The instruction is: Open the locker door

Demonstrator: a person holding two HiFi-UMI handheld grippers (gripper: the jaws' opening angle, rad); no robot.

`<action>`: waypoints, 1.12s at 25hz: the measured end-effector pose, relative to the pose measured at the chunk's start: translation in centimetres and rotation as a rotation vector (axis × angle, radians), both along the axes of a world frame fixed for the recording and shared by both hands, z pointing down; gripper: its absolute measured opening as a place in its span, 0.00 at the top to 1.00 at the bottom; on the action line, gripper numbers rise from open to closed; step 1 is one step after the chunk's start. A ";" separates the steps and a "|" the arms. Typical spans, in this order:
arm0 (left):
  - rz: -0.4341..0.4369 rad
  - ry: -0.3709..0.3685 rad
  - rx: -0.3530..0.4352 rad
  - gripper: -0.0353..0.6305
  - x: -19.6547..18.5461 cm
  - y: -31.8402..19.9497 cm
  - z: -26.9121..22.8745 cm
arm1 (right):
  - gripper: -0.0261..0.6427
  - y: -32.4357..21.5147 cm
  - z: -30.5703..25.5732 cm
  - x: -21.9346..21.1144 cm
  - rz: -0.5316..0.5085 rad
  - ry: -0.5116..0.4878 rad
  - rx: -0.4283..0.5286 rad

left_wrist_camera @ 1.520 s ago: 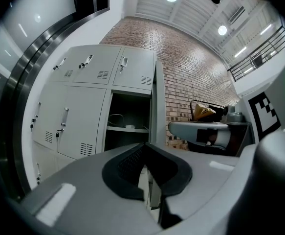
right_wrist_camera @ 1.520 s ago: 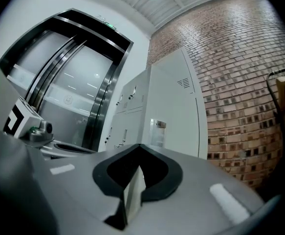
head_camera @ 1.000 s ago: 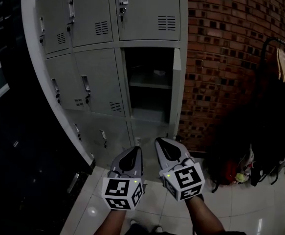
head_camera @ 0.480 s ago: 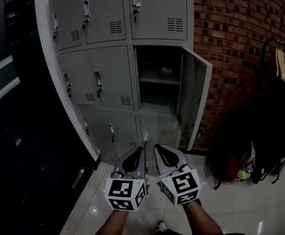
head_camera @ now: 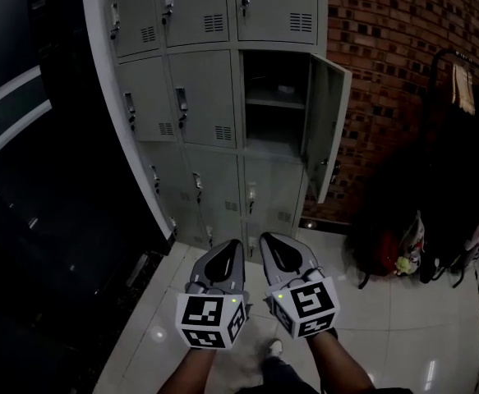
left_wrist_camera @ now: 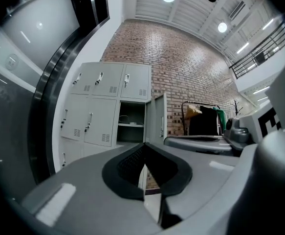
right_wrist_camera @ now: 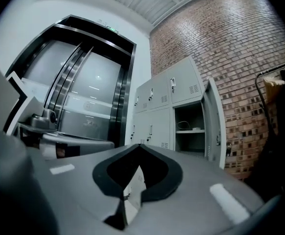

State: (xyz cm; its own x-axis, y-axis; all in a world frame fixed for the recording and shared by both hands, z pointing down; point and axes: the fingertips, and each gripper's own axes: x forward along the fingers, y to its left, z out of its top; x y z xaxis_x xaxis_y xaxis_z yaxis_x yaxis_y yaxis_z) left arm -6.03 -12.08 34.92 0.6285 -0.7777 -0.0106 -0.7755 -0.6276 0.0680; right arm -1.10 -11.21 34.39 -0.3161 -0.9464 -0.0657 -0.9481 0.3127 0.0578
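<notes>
A grey bank of lockers (head_camera: pixel 202 97) stands against the brick wall. The middle right locker (head_camera: pixel 276 109) is open, its door (head_camera: pixel 325 125) swung out to the right, a shelf inside with small items. My left gripper (head_camera: pixel 229 245) and right gripper (head_camera: pixel 270 240) hang side by side low in the head view, well back from the lockers, above the tiled floor. Both are shut with nothing between the jaws. The open locker (left_wrist_camera: pixel 131 126) also shows in the left gripper view, and the open door (right_wrist_camera: pixel 213 126) in the right gripper view.
A brick wall (head_camera: pixel 403 64) runs to the right of the lockers. A dark clothes rack with bags (head_camera: pixel 453 220) stands at the right on the glossy tiled floor (head_camera: pixel 387 327). Dark glass panels (head_camera: pixel 25 179) fill the left side.
The view has drawn back from the lockers. The locker door has gone from edge-on to swung wide to the right. Both grippers stay shut, side by side.
</notes>
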 end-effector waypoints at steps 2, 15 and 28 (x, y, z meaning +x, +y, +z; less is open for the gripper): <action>0.005 0.002 -0.010 0.94 -0.5 2.0 0.5 | 0.96 1.9 0.6 -0.6 0.003 0.000 -0.012; 0.020 -0.008 -0.027 0.94 -0.3 9.2 1.4 | 0.96 9.4 1.1 -1.2 0.019 -0.008 -0.008; -0.041 -0.001 -0.022 0.94 4.1 15.5 0.8 | 0.96 15.6 0.6 2.9 -0.050 0.011 -0.013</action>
State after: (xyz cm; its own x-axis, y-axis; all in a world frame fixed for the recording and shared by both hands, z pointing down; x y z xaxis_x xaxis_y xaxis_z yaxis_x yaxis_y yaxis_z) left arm -1.91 3.45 35.73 0.5958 -0.8031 0.0078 -0.8009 -0.5934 0.0804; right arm 1.81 4.36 35.02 -0.3635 -0.9303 -0.0496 -0.9307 0.3602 0.0642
